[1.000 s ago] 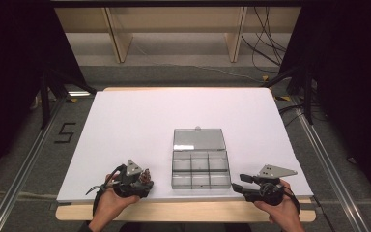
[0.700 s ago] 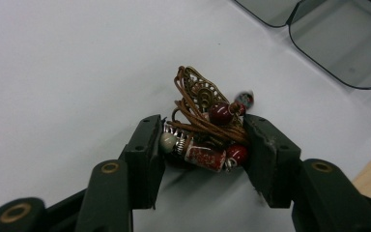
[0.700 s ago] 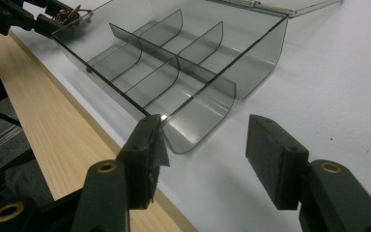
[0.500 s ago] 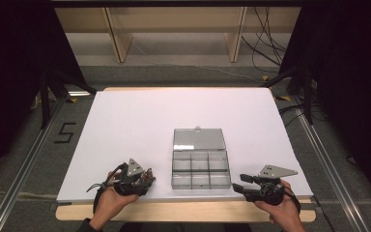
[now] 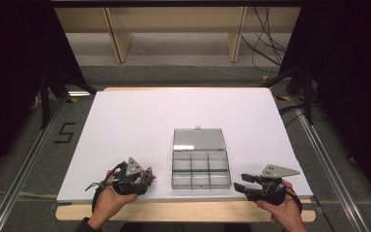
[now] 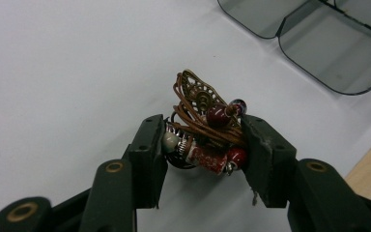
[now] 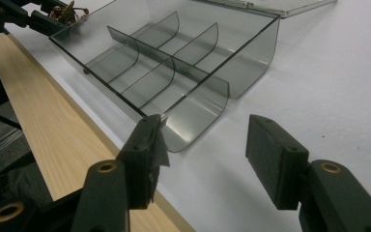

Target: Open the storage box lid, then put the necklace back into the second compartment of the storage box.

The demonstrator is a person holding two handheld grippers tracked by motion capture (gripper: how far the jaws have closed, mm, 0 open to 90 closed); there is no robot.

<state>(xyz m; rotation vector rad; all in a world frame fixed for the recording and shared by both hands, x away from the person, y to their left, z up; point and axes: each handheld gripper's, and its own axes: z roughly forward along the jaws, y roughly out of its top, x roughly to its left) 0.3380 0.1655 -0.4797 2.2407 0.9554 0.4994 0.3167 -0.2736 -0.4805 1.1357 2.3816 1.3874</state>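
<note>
My left gripper (image 6: 203, 140) is shut on a tangle of jewellery (image 6: 205, 128): brown cord loops, a brass filigree piece, dark red beads and a pale bead. In the high view that left gripper (image 5: 147, 176) sits near the table's front edge, left of a clear grey compartment box (image 5: 200, 166) whose lid lies flat open behind it. My right gripper (image 7: 200, 145) stands open with nothing between its fingers, close to the box's near corner (image 7: 193, 113). From above the right gripper (image 5: 239, 183) lies just right of the box's front.
A white sheet (image 5: 140, 121) covers the table, with a bare wooden strip (image 5: 193, 210) along the front edge. The box's several compartments (image 7: 149, 63) hold nothing. Shelving and cables stand beyond the table's far edge.
Both hands have shifted only slightly; the right gripper has edged a little toward the box. The left gripper keeps its hold on the jewellery.
</note>
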